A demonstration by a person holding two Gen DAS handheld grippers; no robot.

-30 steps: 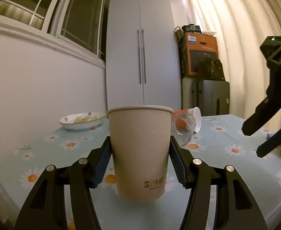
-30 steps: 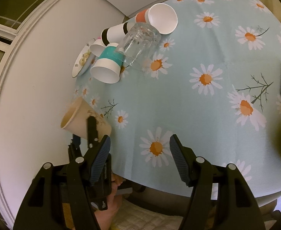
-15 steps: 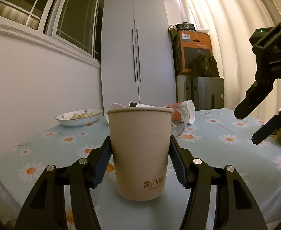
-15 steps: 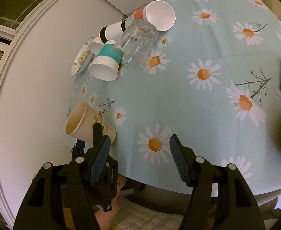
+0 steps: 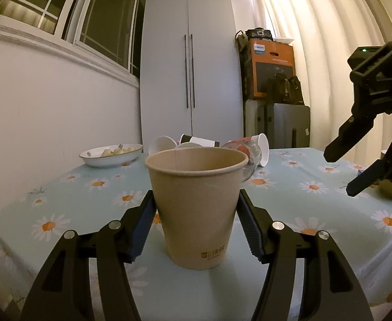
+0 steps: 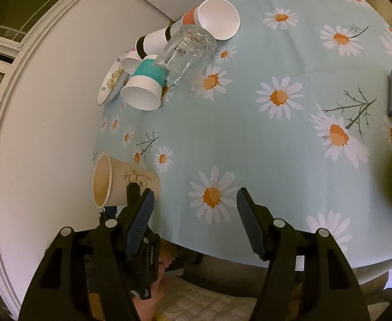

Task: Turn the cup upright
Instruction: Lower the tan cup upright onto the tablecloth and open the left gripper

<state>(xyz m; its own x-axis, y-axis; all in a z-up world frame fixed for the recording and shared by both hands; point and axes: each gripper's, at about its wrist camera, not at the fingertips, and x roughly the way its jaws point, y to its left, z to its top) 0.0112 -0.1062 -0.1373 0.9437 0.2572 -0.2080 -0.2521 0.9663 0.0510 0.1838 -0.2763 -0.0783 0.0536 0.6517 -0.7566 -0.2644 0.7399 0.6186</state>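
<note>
Near tablecloth (image 5: 289, 208) edge, left gripper (image 5: 196, 224) clamping kraft cup (image 5: 196, 206) upright; right gripper (image 6: 193, 222) hovering open-jawed. Hasty release risking toppling over edge.

Your cup (image 5: 197, 208) looks matt brown paper; the tongs' pads (image 5: 250, 227) ribbed blue rubber; the tumbler (image 6: 186, 56) clear glass.

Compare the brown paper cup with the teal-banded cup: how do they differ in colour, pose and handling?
1. Colour: the brown cup is plain kraft with a small print; the teal cup is white with a teal band.
2. Pose: the brown cup stands mouth-up near the table edge; the teal cup lies on its side.
3. Handling: the brown cup sits between the left hand-held gripper fingers; the teal cup lies untouched beside a glass.
Both are paper cups.
</note>
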